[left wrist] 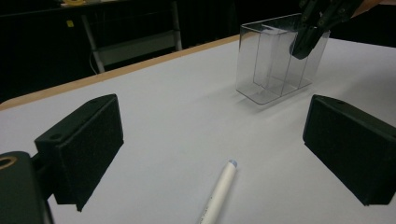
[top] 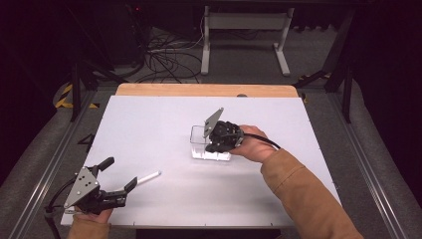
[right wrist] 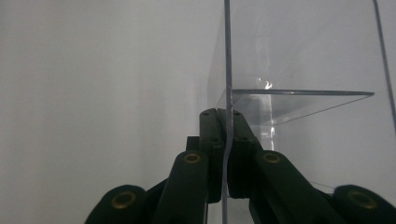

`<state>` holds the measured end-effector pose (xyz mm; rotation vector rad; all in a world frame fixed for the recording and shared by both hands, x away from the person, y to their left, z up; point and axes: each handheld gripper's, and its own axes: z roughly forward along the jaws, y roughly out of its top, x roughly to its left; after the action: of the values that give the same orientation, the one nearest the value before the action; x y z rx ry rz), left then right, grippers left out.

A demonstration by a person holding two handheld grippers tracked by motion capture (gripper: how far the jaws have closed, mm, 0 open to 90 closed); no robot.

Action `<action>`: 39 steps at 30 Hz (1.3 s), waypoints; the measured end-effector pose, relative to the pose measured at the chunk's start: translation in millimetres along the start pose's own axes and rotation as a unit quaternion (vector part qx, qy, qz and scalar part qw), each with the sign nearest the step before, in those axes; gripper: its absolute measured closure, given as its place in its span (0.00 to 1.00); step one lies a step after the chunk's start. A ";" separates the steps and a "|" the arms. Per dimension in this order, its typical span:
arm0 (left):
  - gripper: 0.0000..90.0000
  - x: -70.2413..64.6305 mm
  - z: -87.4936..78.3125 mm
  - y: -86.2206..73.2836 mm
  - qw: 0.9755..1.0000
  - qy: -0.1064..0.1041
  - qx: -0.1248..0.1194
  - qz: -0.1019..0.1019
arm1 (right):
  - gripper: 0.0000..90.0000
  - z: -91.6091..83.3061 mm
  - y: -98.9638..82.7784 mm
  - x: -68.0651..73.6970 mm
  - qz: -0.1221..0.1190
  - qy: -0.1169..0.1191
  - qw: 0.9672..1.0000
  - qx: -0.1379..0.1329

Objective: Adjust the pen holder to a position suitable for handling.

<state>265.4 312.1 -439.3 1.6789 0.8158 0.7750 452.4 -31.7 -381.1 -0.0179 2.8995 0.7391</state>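
A clear plastic box with inner dividers stands upright near the middle of the white table; the left gripper view has the box at the upper right. My right gripper is shut on the box's wall, its jaws pinching the thin clear sheet from both sides. A white pen lies flat at the front left, also seen as the pen low between the left jaws. My left gripper is open, held just above the table, its wide-apart jaws straddling the pen's near end without touching it.
The white table top has a wooden strip along its far edge. Beyond it, on the floor, stand a white desk frame and loose cables. A tan sleeve reaches in from the lower right.
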 end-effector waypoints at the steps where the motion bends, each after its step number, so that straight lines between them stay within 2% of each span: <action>1: 0.06 0.0 0.0 0.0 1.000 0.000 0.000 0.000 | 0.97 1.3 1.4 1.3 -0.001 0.001 1.000 0.001; 9: 0.06 -0.5 -0.1 -0.2 1.000 -0.001 -0.002 -0.005 | 0.97 13.3 12.6 7.8 -0.023 0.013 1.000 0.000; 16: 0.06 -0.5 -0.4 -0.4 1.000 -0.002 -0.001 -0.005 | 0.97 17.6 12.5 8.0 -0.034 0.016 0.999 0.006; 24: 0.07 -0.7 -0.3 -0.4 1.000 -0.002 -0.001 -0.005 | 0.97 17.8 10.8 7.4 -0.036 0.021 0.999 0.009; 30: 0.06 -0.6 -0.2 -0.5 1.000 -0.002 -0.002 -0.004 | 0.95 17.1 9.8 7.1 -0.035 0.012 0.999 0.004; 34: 0.06 -0.5 -0.4 -0.5 1.000 -0.002 -0.001 -0.006 | 0.84 11.7 8.7 6.8 -0.031 0.013 0.999 -0.011; 39: 0.06 -0.4 -0.3 -0.5 1.000 -0.001 0.000 -0.005 | 0.68 -11.2 6.8 8.9 -0.016 -0.010 0.998 -0.053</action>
<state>264.8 312.0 -439.8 1.6748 0.8211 0.7660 441.7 -30.8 -369.4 -0.0690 2.8303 0.8808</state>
